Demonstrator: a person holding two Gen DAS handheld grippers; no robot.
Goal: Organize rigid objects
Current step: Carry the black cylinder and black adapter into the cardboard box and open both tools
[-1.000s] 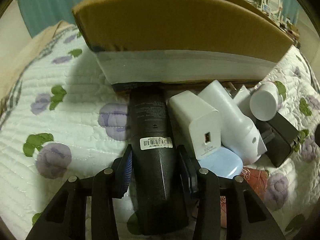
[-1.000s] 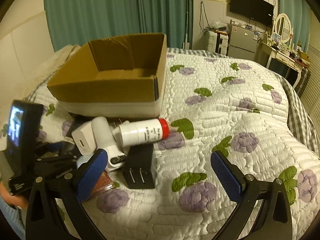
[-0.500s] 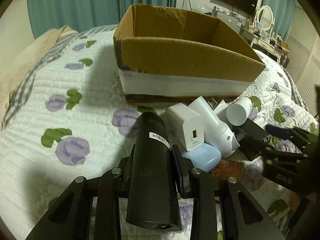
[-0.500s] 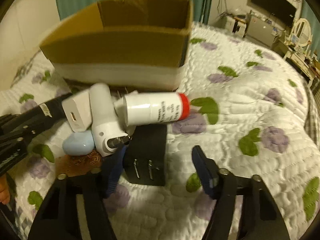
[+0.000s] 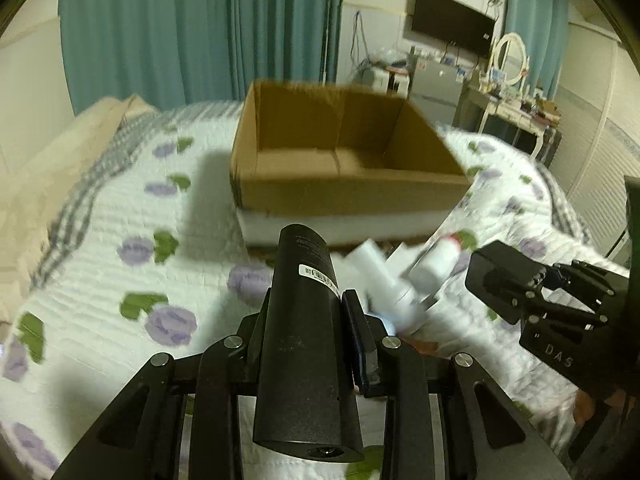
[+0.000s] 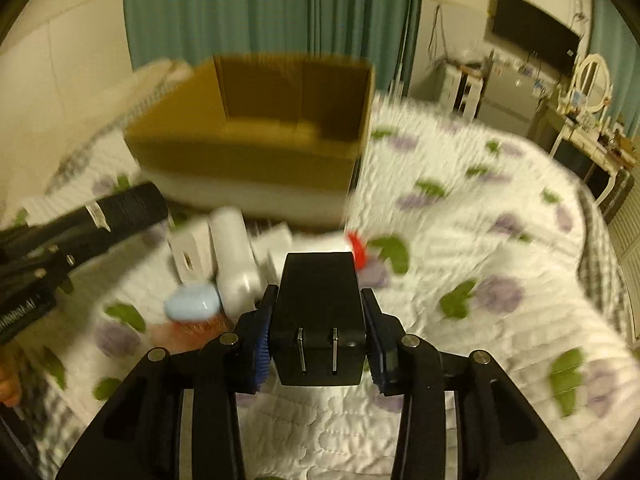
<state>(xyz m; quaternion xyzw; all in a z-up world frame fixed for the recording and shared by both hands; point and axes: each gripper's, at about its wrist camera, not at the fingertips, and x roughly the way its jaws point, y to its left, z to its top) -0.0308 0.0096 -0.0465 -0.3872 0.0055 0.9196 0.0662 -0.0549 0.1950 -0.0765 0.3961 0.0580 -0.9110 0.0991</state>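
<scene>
My left gripper [image 5: 308, 344] is shut on a black tube [image 5: 306, 336] with a barcode label, held above the quilt; it also shows at the left of the right wrist view [image 6: 120, 212]. My right gripper [image 6: 318, 346] is shut on a black plug adapter [image 6: 320, 320] with two prongs facing me, lifted off the bed; it also shows in the left wrist view [image 5: 504, 276]. An open, empty cardboard box [image 5: 344, 184] [image 6: 256, 148] stands on the bed beyond both. A pile of white chargers [image 6: 232, 256], a white bottle with a red cap [image 6: 354, 248] and a pale blue case [image 6: 192, 304] lies in front of the box.
The bed has a white quilt [image 6: 460, 260] with purple flowers. Teal curtains [image 5: 200, 32] hang behind. A TV [image 5: 452, 28], a fridge and a dressing table with a mirror [image 5: 512, 56] stand at the right.
My left gripper has lifted the black tube off the quilt. My right gripper has moved in, shut on the black plug adapter and raised it from the pile.
</scene>
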